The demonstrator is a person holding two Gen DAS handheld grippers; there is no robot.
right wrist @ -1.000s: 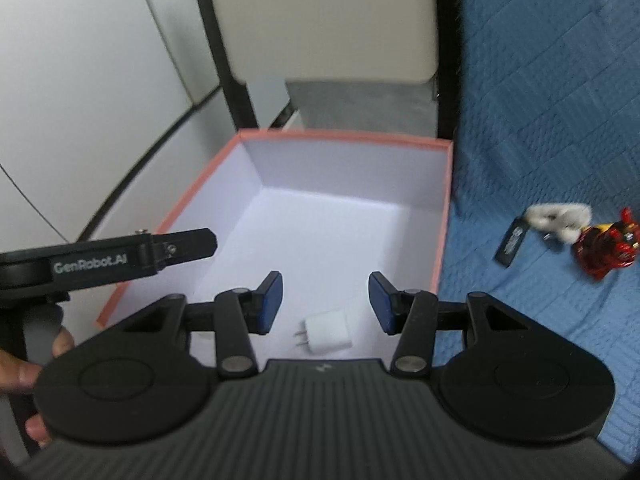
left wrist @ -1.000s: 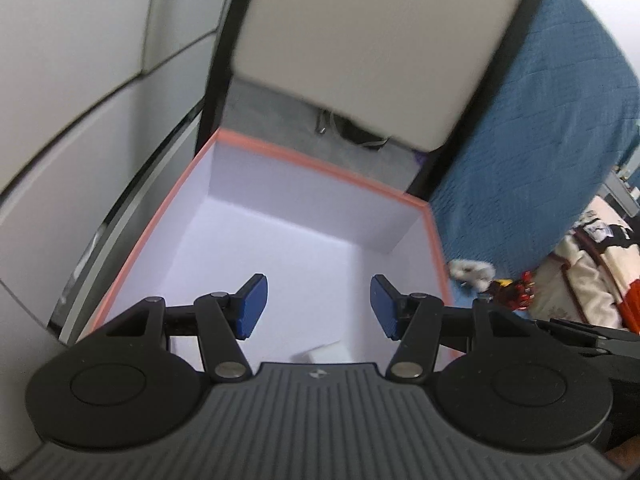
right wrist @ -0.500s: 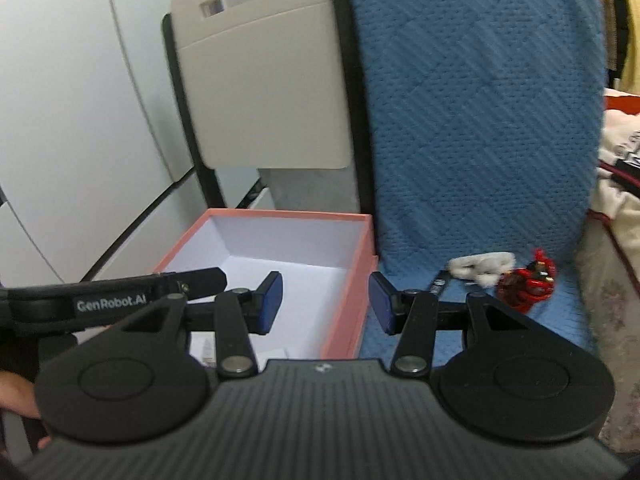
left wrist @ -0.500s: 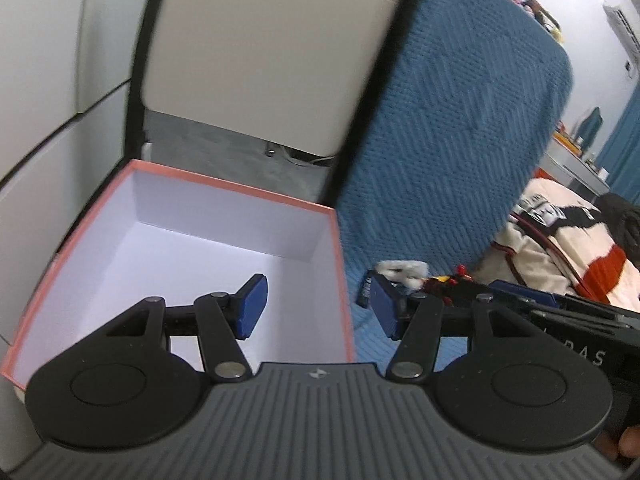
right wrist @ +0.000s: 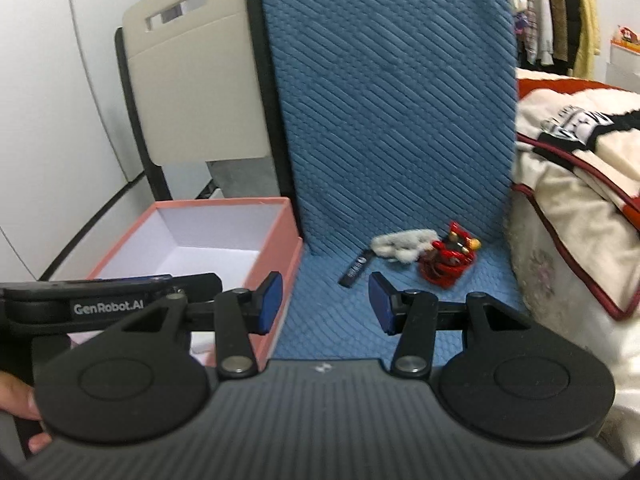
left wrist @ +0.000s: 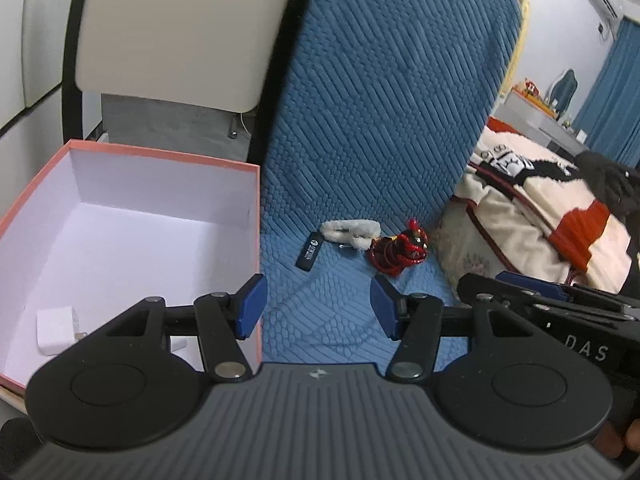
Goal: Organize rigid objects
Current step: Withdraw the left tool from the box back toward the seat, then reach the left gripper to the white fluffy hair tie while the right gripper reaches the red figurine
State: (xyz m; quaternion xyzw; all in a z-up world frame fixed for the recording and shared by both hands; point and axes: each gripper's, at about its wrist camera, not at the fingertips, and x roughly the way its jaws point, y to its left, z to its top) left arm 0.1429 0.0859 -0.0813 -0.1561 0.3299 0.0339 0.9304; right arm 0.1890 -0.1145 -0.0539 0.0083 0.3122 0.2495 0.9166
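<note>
Starting at the pink box (left wrist: 132, 156), you see a white charger (left wrist: 56, 326) lying inside its near left corner. Your left gripper (left wrist: 316, 308) and right gripper (right wrist: 326, 304) both gape, holding nothing. Right of the box, on the blue cushion (right wrist: 328, 312), lie a black tag (right wrist: 354, 270), white fluffy charm (right wrist: 400, 246) and red toy (right wrist: 450, 256).

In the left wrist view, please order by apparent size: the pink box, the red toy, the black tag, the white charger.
1. pink box
2. red toy
3. white charger and black tag: look similar, and the charger is nearer, so unranked.
</note>
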